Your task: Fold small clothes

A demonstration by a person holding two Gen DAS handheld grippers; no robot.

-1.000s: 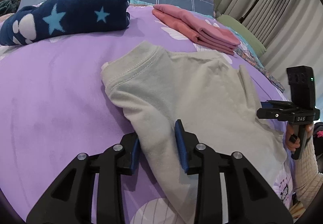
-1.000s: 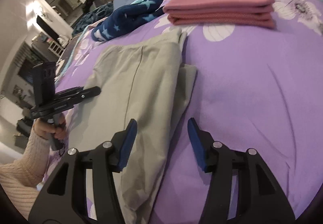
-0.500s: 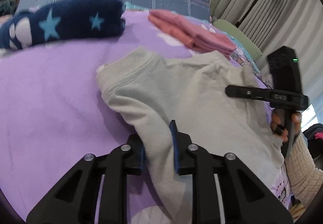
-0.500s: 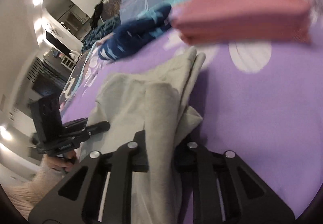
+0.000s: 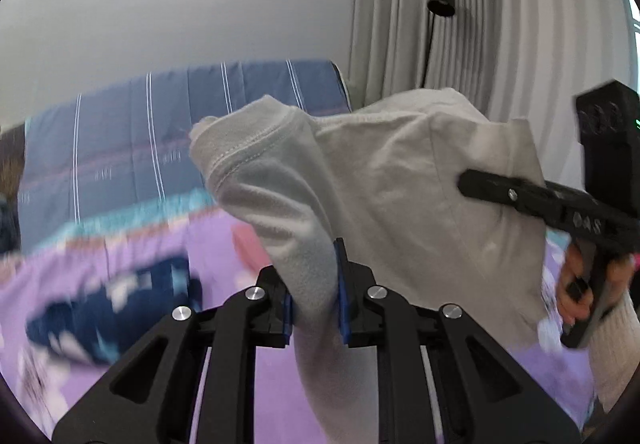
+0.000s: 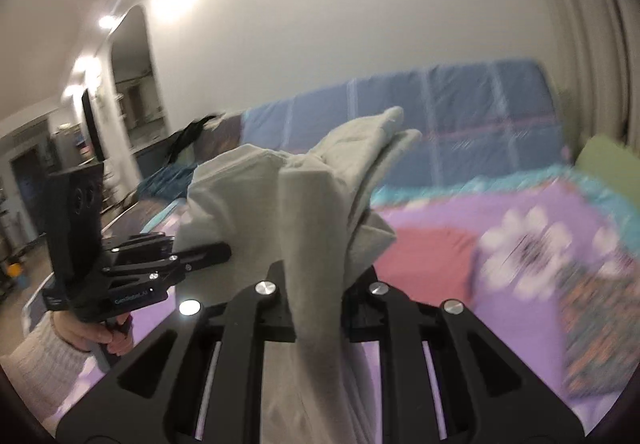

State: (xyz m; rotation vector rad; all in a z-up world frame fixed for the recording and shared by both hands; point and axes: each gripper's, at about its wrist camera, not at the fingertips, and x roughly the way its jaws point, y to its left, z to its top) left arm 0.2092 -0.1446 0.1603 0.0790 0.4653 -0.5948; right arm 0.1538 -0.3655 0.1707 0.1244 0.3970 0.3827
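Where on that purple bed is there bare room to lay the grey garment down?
Bare purple bedspread lies between the navy star-patterned bundle and the pink folded stack. Toward the blue checked pillow it is crowded.

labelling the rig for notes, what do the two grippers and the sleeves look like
Both grippers are matte black. The left gripper has skeletal fingers with triangular cut-outs, silver screws and blue pads. The right gripper has the same build. Each carries a boxy black top block. The sleeves are cream ribbed knit.
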